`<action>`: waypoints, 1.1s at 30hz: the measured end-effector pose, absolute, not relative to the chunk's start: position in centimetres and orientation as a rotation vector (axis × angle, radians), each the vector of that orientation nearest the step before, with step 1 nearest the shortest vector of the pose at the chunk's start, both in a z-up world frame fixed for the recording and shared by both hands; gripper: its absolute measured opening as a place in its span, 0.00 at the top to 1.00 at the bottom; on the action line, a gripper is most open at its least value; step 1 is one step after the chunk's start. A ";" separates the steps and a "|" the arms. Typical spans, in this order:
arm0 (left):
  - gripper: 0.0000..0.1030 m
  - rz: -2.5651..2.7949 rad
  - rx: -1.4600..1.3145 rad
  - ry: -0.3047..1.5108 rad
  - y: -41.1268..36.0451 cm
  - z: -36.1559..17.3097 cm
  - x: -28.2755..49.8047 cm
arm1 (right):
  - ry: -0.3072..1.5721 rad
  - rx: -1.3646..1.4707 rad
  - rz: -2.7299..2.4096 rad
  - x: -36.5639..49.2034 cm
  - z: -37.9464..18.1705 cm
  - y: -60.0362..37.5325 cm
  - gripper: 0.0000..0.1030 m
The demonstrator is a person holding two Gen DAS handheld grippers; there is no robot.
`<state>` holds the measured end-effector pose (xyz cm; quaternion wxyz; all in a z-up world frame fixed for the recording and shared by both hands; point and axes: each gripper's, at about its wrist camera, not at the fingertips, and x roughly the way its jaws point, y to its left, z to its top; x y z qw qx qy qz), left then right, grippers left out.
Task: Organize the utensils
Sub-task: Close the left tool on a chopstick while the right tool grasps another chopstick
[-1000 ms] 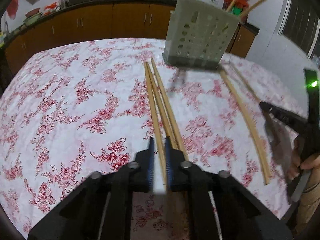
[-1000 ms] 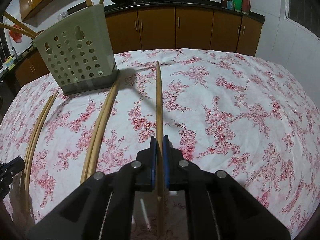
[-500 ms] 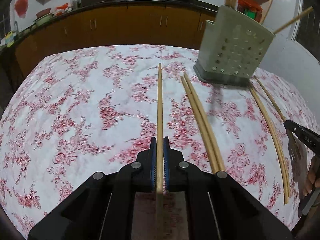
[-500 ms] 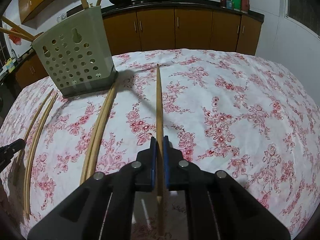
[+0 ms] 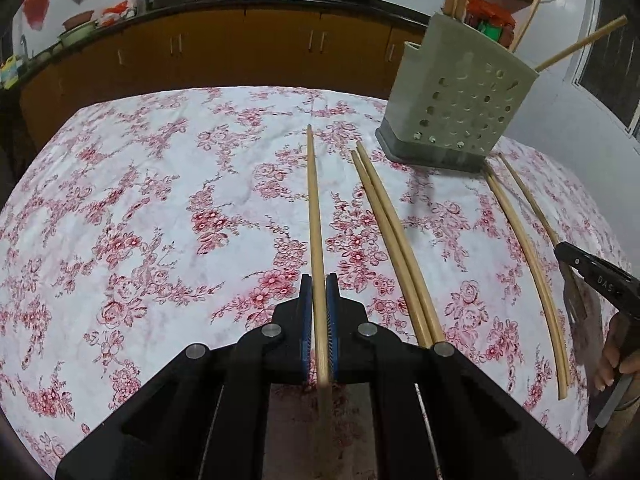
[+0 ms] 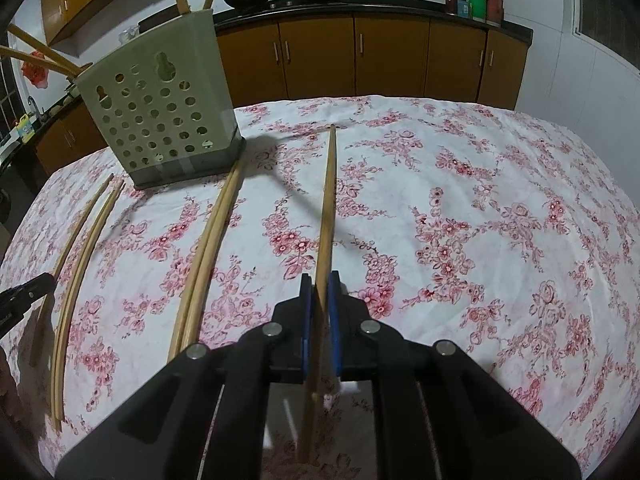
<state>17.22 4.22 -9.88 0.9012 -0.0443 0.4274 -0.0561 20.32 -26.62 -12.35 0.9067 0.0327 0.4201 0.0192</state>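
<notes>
We note a single chopstick [image 5: 316,216] pinched between the blue pads of our left gripper [image 5: 319,280], its shaft running straight ahead over the floral tablecloth [image 5: 140,208]. Our right gripper [image 6: 320,278] likewise pinches a second chopstick [image 6: 327,208], tip aimed toward the far table edge. Both pairs of fingers are pressed tight against the wood. Between the two held sticks a loose pair of chopsticks [image 5: 396,240] lies side by side on the cloth, and another pair [image 5: 524,232] lies farther out, near the right gripper as seen from the left wrist. The perforated green utensil holder [image 6: 160,120] stands upright on the cloth beyond these, with several chopsticks already leaning out of its top. Brown cabinets [image 6: 360,56] line the wall behind.
</notes>
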 end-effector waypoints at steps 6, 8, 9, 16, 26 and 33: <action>0.92 -0.114 -0.065 0.885 3.6 -9.9 17.8 | 0.868 0.067 0.040 20.2 -12.3 -26.6 0.89; 0.92 -0.119 -0.077 0.885 3.7 -9.8 17.9 | 0.867 0.067 0.040 20.2 -12.3 -26.6 0.89; 0.92 -0.121 -0.083 0.885 3.9 -9.9 17.8 | 0.867 0.067 0.040 20.1 -12.3 -26.6 0.89; 0.92 -0.141 -0.069 0.887 3.8 -9.8 16.7 | 0.867 0.078 0.043 19.8 -12.3 -26.8 0.89; 0.92 -0.133 -0.012 0.888 3.4 -9.8 15.6 | 0.870 0.057 0.039 19.1 -12.3 -26.5 0.89; 0.92 -0.112 0.028 0.888 3.0 -9.8 15.3 | 0.872 0.064 0.044 19.0 -12.3 -26.8 0.90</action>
